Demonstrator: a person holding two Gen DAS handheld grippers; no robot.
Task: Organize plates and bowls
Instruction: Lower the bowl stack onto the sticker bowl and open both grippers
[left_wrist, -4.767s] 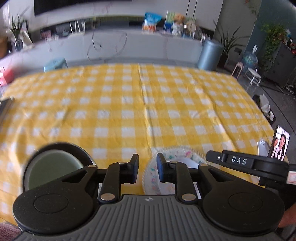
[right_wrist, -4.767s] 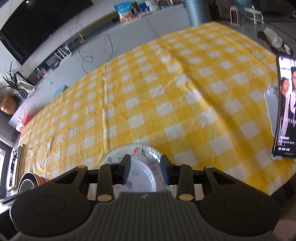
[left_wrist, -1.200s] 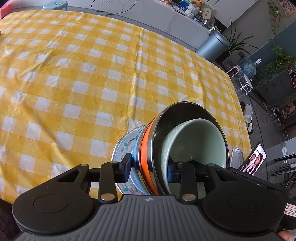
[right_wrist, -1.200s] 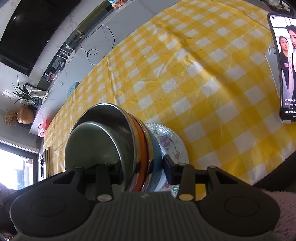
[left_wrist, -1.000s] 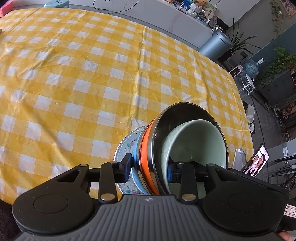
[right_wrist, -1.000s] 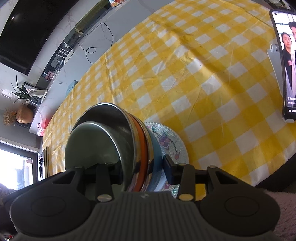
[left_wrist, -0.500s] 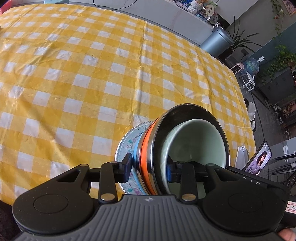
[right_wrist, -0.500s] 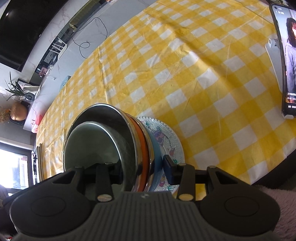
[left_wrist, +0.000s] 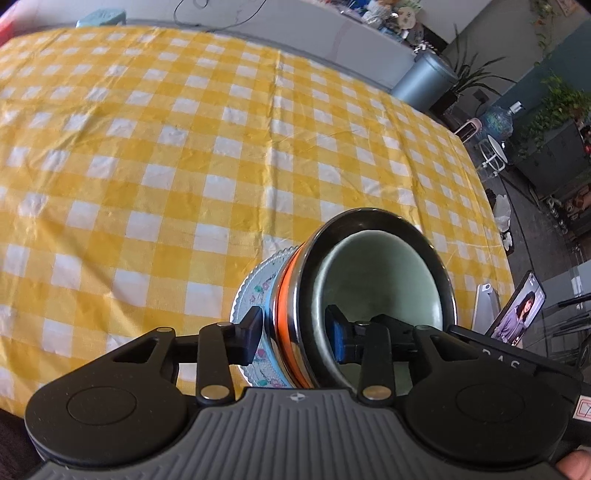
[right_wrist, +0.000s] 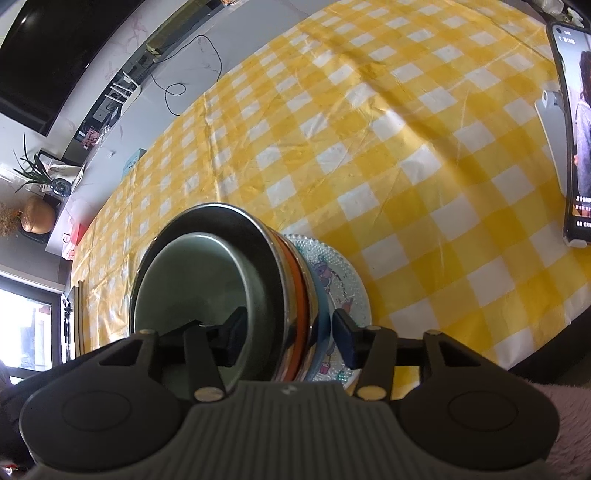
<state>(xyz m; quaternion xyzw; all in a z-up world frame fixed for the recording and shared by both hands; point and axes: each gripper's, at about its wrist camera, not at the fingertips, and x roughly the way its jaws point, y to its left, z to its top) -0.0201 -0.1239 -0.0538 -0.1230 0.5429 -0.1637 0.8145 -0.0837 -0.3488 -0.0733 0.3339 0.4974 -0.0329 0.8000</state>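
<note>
My left claw (left_wrist: 295, 334) gripped the bowls' (left_wrist: 376, 273) near rim. My right claw (right_wrist: 286, 338) had just been opening, straddling the rim without pressing. The bowls sat on the plate (right_wrist: 347, 288) at the worktop's (left_wrist: 184, 147) near edge.

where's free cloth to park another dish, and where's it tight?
Free: the checked tablecloth beyond and left of the stacked bowls on the patterned plate, out to the far edge. Tight: right of the stack, by the propped phone, and the near edge, where both grippers straddle the stack.
</note>
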